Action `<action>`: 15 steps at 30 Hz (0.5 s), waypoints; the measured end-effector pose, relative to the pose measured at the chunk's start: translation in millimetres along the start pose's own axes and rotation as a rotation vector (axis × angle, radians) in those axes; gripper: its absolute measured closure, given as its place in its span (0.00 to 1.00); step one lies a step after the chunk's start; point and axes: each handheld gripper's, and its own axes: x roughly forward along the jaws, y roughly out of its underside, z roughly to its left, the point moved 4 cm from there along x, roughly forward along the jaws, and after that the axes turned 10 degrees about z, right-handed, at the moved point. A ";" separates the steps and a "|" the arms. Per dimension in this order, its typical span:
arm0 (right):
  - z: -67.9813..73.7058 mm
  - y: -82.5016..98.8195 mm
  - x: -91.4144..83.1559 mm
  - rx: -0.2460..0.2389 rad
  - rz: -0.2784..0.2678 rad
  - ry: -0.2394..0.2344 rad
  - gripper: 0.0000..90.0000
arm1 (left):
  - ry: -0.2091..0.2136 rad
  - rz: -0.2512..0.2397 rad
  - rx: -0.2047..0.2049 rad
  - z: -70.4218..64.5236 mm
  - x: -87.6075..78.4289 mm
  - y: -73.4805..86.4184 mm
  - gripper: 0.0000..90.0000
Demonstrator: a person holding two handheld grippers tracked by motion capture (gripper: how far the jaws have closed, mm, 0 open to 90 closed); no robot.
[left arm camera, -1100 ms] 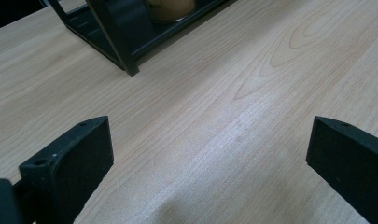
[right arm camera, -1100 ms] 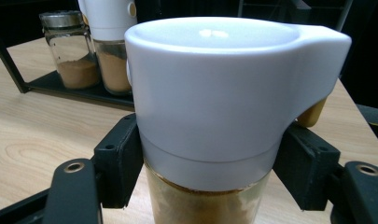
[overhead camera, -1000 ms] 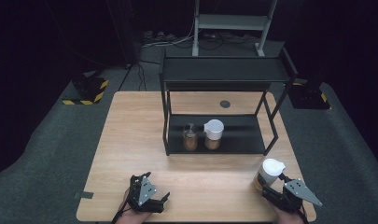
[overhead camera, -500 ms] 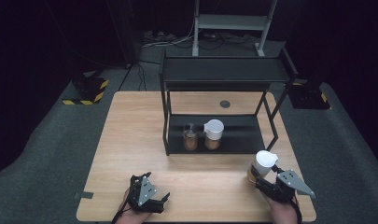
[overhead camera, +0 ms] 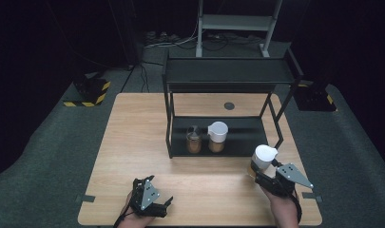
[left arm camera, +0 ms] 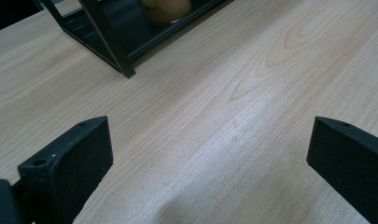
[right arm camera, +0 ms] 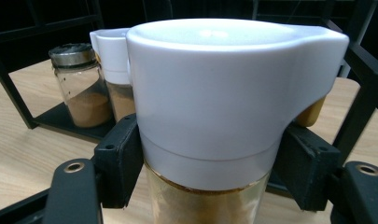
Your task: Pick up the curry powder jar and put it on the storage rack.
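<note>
- The table (overhead camera: pixel 133 142) is a light wooden one, and it stands on a grey floor in a dark room.
- A black rack (overhead camera: pixel 228 76) with two levels stands on the far half of the table. Its lower shelf (overhead camera: pixel 247 137) lies low, just above the wood.
- On this lower shelf two jars stand side by side: a glass jar with a metal lid (overhead camera: pixel 194 139) on the left and a jar with a white spout lid (overhead camera: pixel 217 137) just beside it on the right. Both contain a brown powder.
- The right gripper (overhead camera: pixel 260 170) is at the near right part of the table, in front of the right end of the rack. It is clenched on a third jar with a white lid (overhead camera: pixel 264 156); in the right gripper view the two black pads press on the sides of this held jar (right arm camera: pixel 224 93) just under its lid, and the jar is upright, with brown powder inside.
- The left gripper (overhead camera: pixel 160 209) rests at the near left edge of the table, well apart from the rack. Its jaws are spread wide with only bare wood between them.
</note>
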 end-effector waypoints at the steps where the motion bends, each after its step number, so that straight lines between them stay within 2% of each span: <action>1: 0.2 -2.9 3.2 -0.003 -0.003 0.000 0.34 | 0.000 0.001 0.000 0.1 0.0 -0.1 0.01; 15: 3.1 -20.7 23.7 -0.022 -0.014 -0.002 0.34 | 0.004 -0.004 -0.003 0.8 -0.1 0.6 0.01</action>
